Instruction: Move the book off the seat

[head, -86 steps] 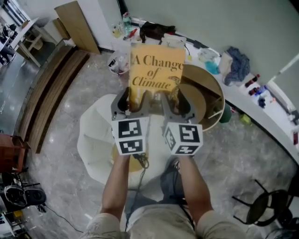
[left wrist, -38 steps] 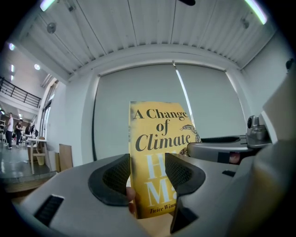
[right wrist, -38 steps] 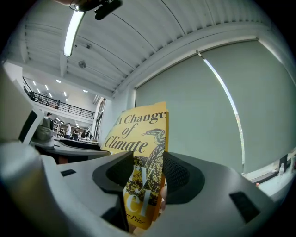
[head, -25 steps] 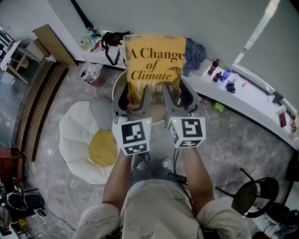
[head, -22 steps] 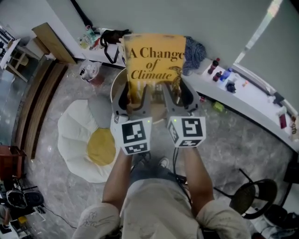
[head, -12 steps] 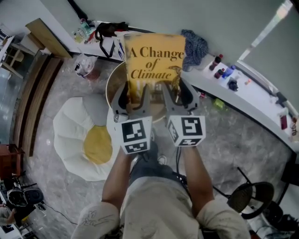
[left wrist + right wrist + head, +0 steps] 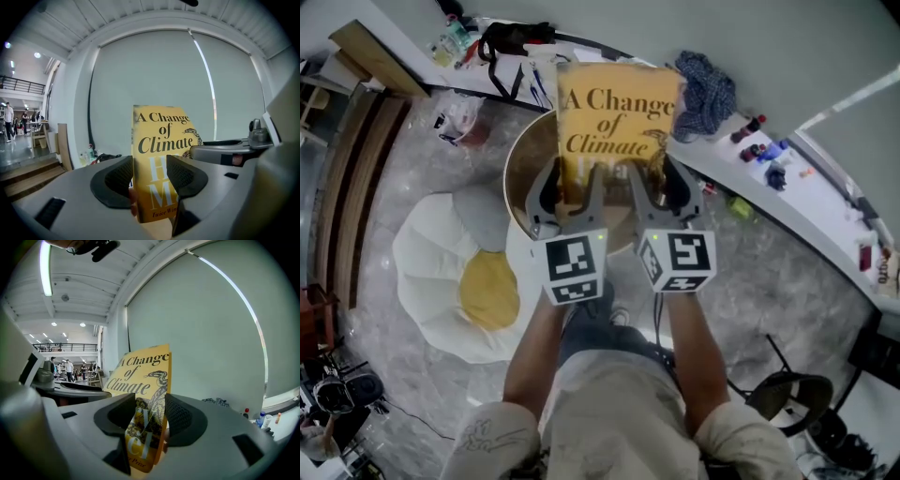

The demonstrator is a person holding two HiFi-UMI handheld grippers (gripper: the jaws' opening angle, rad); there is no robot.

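Observation:
A yellow book (image 7: pixel 617 122) titled "A Change of Climate" is held upright in the air between both grippers. My left gripper (image 7: pixel 563 190) is shut on the book's lower left edge (image 7: pixel 154 187). My right gripper (image 7: pixel 661 188) is shut on its lower right edge (image 7: pixel 145 427). The book hangs above a round wooden table (image 7: pixel 525 173). The white flower-shaped seat (image 7: pixel 441 281) with a yellow centre (image 7: pixel 487 295) lies on the floor to the lower left, with no book on it.
A curved white counter (image 7: pixel 787 202) runs along the wall at right with bottles and a blue cloth (image 7: pixel 708 89). A black bag (image 7: pixel 511 37) lies at the back. A black stool (image 7: pixel 797 403) stands at lower right. Wooden steps (image 7: pixel 352 187) are at the left.
The person has carried the book to the right, away from the seat and over the round table. Both grippers kept their hold on it throughout.

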